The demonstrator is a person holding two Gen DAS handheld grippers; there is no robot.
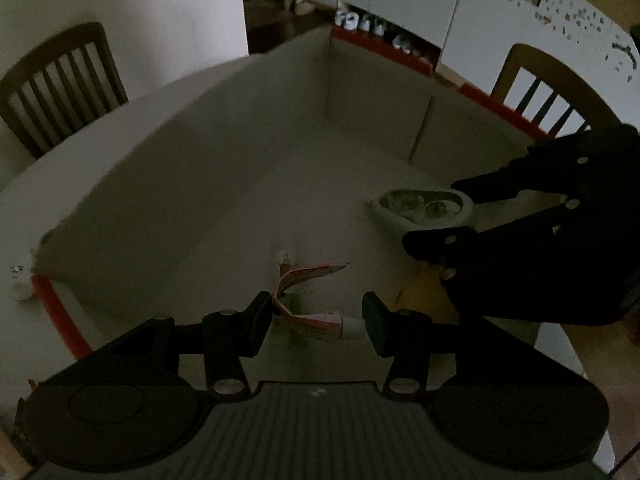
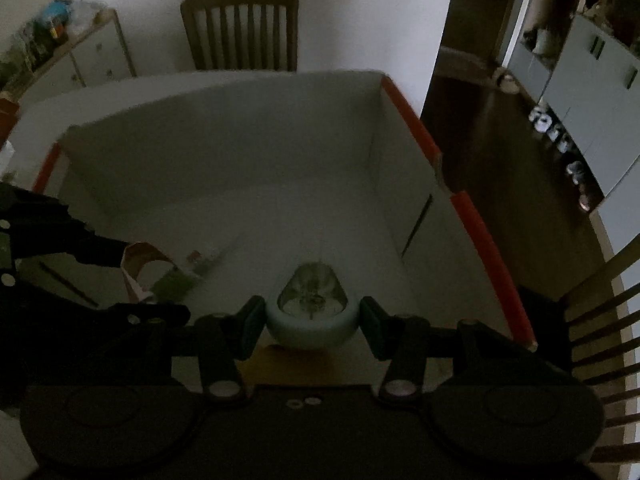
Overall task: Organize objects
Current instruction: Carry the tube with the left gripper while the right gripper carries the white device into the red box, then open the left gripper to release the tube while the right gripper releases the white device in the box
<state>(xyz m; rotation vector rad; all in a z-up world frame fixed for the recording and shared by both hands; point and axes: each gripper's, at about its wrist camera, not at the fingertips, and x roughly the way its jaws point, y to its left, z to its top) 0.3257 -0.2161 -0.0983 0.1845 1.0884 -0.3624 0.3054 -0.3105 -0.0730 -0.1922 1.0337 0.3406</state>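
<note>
Big white cardboard box (image 2: 224,152) with red-taped edges fills both views, open at the top, sitting on a pale table (image 1: 120,120) with wooden chairs (image 2: 240,28) around it. Both tools are down inside it, side by side.

On the right, the right gripper (image 2: 312,322) has its jaws set either side of a pale round dish (image 2: 312,320) with a clear domed middle, something small and metallic under the dome, too dim to name. The pads look just beside its rim; whether they press it I cannot tell. The dish hangs low, near the box floor, above a yellowish patch.

On the left, the left gripper (image 1: 316,320) has its jaws apart around a small red-and-white tube (image 1: 316,326) with a white cap, lying crosswise between the pads next to a torn red-and-white carton (image 1: 308,274). One pad seems to touch the carton's flap; the other sits just clear of the cap.

My read: this is the drop-off stage, items being set down in the box. Next, each tool wants to let go cleanly and lift straight up, without dragging the carton or tipping the dish.
</note>
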